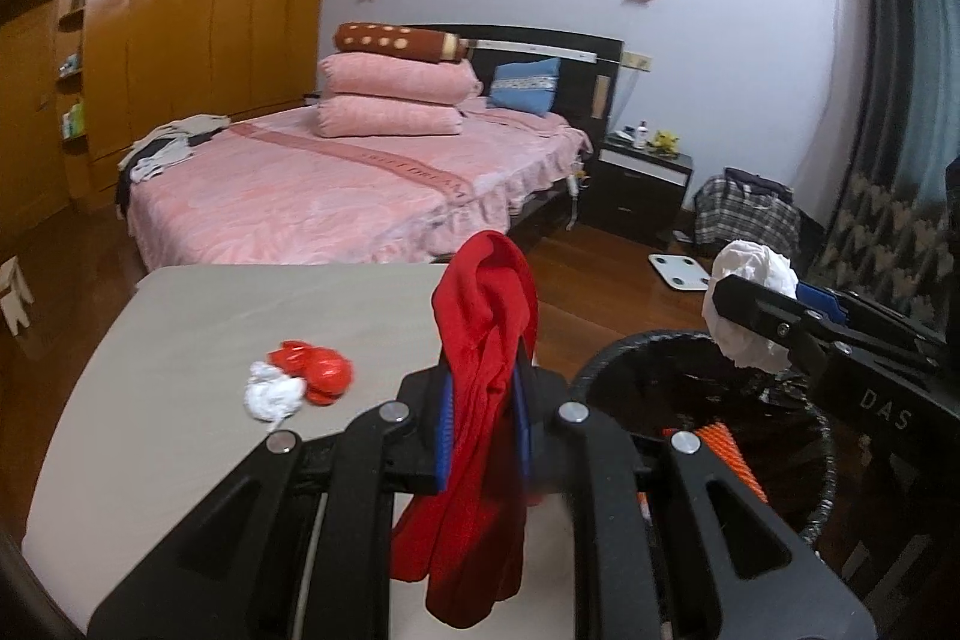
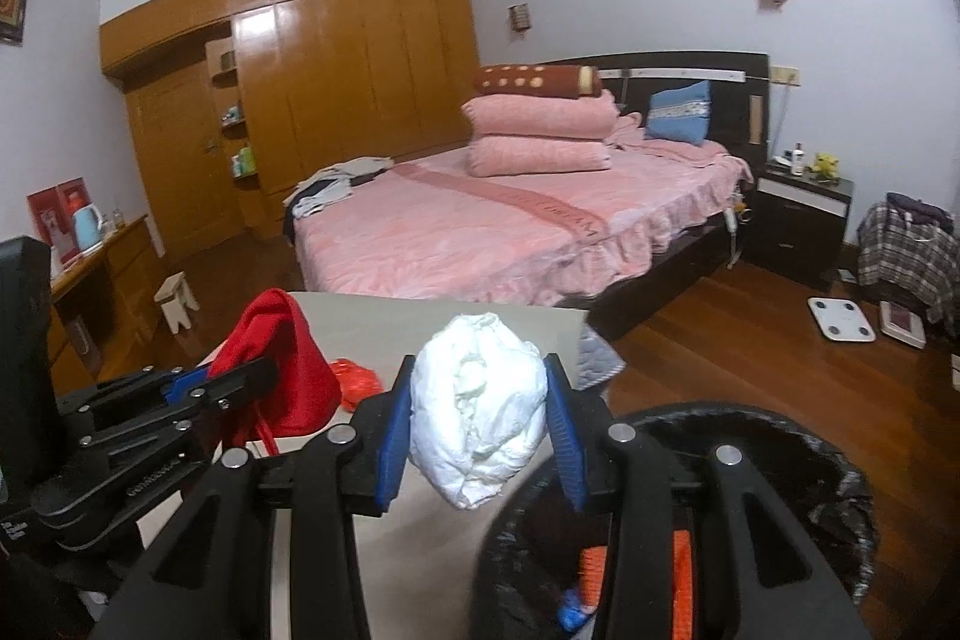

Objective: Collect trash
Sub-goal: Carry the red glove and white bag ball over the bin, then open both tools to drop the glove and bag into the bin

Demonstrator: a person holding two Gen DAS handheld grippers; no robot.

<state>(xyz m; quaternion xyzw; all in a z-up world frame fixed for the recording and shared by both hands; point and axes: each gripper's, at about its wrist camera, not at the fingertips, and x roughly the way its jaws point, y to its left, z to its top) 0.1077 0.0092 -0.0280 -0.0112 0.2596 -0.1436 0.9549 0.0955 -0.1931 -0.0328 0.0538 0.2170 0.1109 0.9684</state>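
Bedroom with a pink bed [image 1: 336, 196] behind a grey table [image 1: 180, 328]. From the left wrist, the left gripper [image 1: 483, 436] is clamped on a red cloth [image 1: 480, 400] above the table edge; a small white wad [image 1: 273, 394] and red wrapper [image 1: 318, 367] sit on the table, touching.

Right wrist: the right gripper [image 2: 480, 430] squeezes a crumpled white paper ball [image 2: 480, 406] beside the black-lined trash bin [image 2: 780, 430], with orange stuff inside.

My left gripper [image 1: 485, 394] pinches soft matt red cloth [image 1: 480, 400]; my right gripper [image 2: 480, 415] squeezes crinkled white paper [image 2: 480, 412]. Both have matt black plastic arms, blue ribbed pads and shiny metal rivets. I see a smooth matt grey table [image 1: 210, 316], a glossy black bin liner [image 1: 690, 376] and glossy wood floor [image 2: 780, 370].
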